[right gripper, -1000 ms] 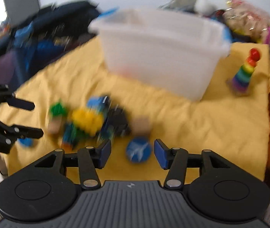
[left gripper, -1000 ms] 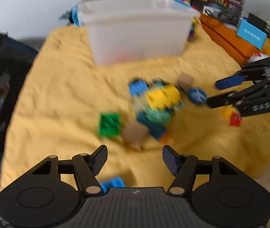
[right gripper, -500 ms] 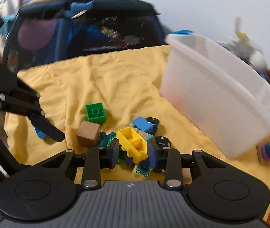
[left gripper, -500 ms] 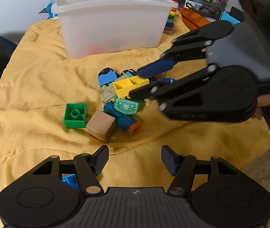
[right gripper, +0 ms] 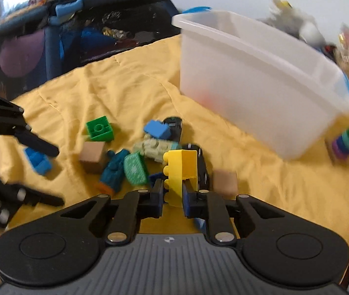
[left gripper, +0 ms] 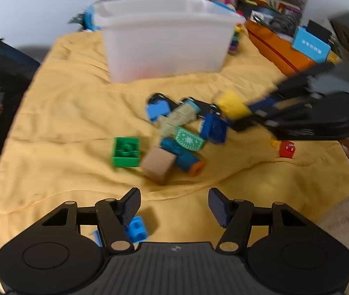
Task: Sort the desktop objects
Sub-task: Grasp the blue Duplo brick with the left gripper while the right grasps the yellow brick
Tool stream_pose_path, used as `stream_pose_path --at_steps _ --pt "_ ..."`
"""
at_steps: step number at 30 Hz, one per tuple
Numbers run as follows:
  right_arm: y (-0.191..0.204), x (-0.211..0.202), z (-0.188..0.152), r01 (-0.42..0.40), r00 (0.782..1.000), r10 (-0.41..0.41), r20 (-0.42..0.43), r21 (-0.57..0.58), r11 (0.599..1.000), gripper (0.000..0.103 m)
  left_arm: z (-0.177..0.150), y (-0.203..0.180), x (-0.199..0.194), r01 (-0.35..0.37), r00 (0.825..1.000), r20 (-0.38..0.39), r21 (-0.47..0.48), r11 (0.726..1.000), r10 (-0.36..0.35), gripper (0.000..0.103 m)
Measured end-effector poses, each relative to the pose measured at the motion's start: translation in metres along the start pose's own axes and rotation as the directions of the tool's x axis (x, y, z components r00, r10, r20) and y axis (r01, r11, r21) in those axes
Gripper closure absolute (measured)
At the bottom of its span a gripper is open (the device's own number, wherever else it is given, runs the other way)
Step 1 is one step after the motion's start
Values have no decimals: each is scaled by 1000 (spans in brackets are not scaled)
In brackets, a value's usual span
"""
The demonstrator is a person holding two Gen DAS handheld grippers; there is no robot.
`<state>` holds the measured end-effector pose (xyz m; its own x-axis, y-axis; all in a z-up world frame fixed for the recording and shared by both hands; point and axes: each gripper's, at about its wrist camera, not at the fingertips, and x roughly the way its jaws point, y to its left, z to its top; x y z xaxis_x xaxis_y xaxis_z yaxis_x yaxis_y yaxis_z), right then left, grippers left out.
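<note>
Left gripper [left gripper: 174, 205] wide open and empty above the yellow blanket [left gripper: 63, 123], green brick [left gripper: 126, 151] and tan cube [left gripper: 158, 163] in the toy pile, white bin [left gripper: 164, 39] behind, right gripper [right gripper: 172, 195] clamped on a yellow brick [right gripper: 181, 169] held just above the pile.

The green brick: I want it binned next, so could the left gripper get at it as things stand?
Probably yes. The left gripper is open and empty, and the green brick lies just ahead on bare cloth, with only the tan block close on one side.
</note>
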<state>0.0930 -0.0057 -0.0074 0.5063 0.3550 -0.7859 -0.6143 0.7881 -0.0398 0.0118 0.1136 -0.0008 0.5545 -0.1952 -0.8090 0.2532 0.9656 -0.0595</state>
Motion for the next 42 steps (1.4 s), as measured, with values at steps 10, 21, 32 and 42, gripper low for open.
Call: stream_pose_path --at_steps 10,21,32,42 --pt "-20 5 -46 -423 870 482 -107 342 839 85 -25 20 14 -128 990 -63 12 992 129 42" --pt "-38 -9 -56 -200 970 237 -60 363 910 60 -17 12 26 62 996 -65 -71 996 -67 81" --pt "-32 -18 -53 -114 991 128 -29 297 948 60 -9 7 62 420 873 -132 -286 861 -469 80" --pt "-28 -17 -56 -121 990 138 -32 305 945 60 0 -16 15 69 997 -42 -8 998 -69 62"
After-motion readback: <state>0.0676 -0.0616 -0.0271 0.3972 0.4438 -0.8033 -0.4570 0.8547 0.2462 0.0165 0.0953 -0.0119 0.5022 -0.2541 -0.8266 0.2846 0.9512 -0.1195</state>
